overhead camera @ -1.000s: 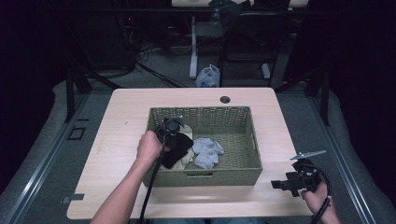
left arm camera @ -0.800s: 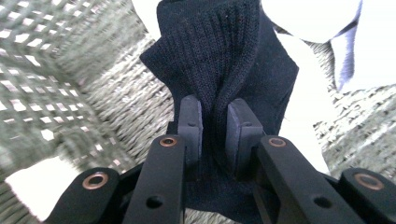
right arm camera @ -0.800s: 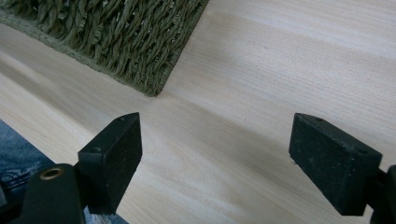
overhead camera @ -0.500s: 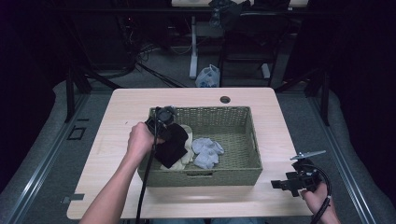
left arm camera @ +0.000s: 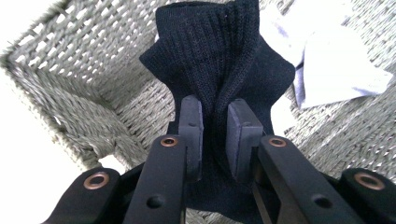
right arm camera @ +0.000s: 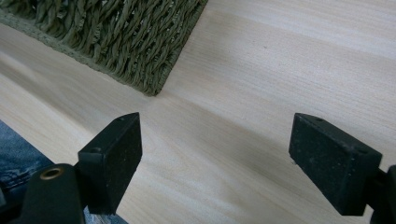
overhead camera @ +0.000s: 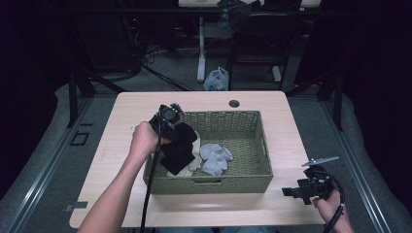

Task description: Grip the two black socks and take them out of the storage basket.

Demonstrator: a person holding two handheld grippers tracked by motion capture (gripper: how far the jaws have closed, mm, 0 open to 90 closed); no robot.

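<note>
The left gripper (overhead camera: pixel 171 121) hangs over the left end of the woven basket (overhead camera: pixel 243 124), which sits in the middle of the table (overhead camera: pixel 121 111). Its jaws are clamped on a black sock (left arm camera: pixel 224 60), pinching the ribbed knit into a fold between the two pads (left arm camera: pixel 192 126); the sock dangles above the basket floor, near the basket's left wall. A crumpled grey sock (overhead camera: pixel 216 158) and a cream cloth (overhead camera: pixel 195 160) lie on the basket floor just beside it. The right gripper (overhead camera: pixel 303 190) rests low at the table's near right corner, off the basket's near right corner, with its jaws wide apart over bare wood.
</note>
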